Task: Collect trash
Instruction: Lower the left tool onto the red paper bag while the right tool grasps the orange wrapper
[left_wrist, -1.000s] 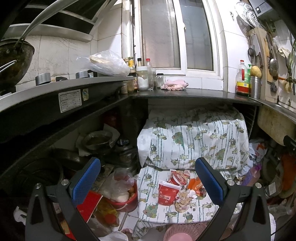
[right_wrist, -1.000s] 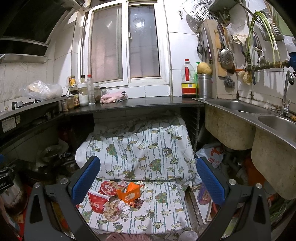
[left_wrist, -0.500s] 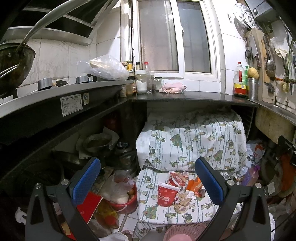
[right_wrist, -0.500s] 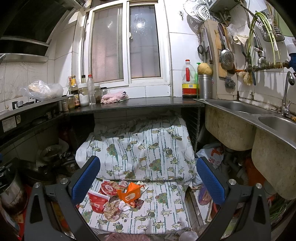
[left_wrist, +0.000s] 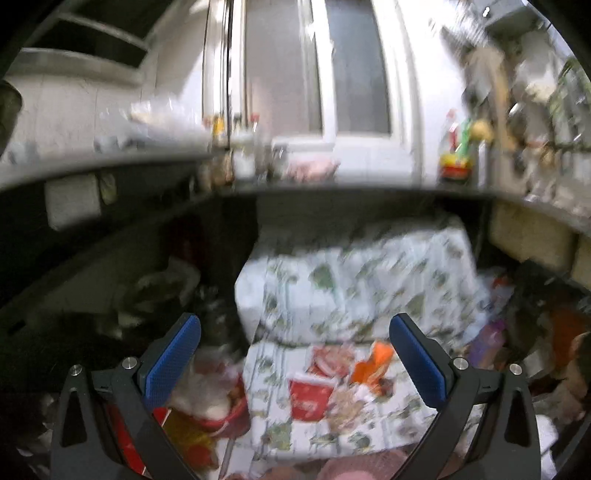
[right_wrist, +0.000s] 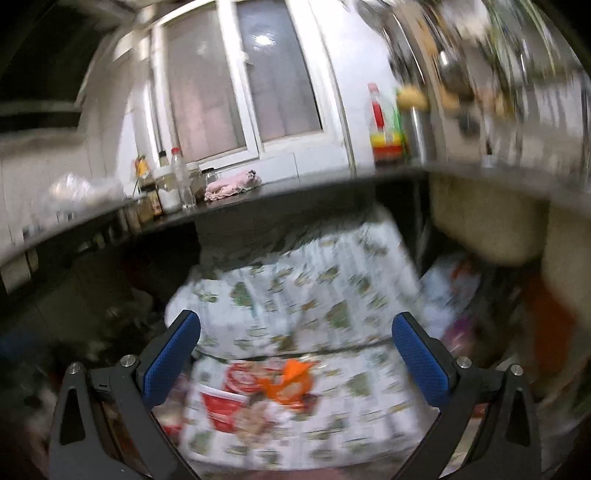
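A heap of trash lies on a low surface covered with a leaf-print cloth (left_wrist: 354, 295): a red paper cup (left_wrist: 309, 395), an orange wrapper (left_wrist: 369, 363), a round red lid (left_wrist: 328, 360) and crumpled paper (left_wrist: 347, 400). The same red cup (right_wrist: 221, 406) and orange wrapper (right_wrist: 290, 376) show in the right wrist view. My left gripper (left_wrist: 293, 358) is open and empty above and short of the heap. My right gripper (right_wrist: 295, 356) is open and empty, also short of it. Both views are blurred by motion.
A dark counter (left_wrist: 351, 192) with bottles and a pink rag (right_wrist: 231, 181) runs along the back under the window. A red bowl with a plastic bag (left_wrist: 218, 402) sits left of the cloth. Sink basins (right_wrist: 491, 229) hang at the right. A pink basket rim (left_wrist: 354, 465) shows at the bottom edge.
Both views have become blurred; both grippers are moving, and the right wrist view has tilted. The trash heap sits slightly larger in both. Both grippers stay open.
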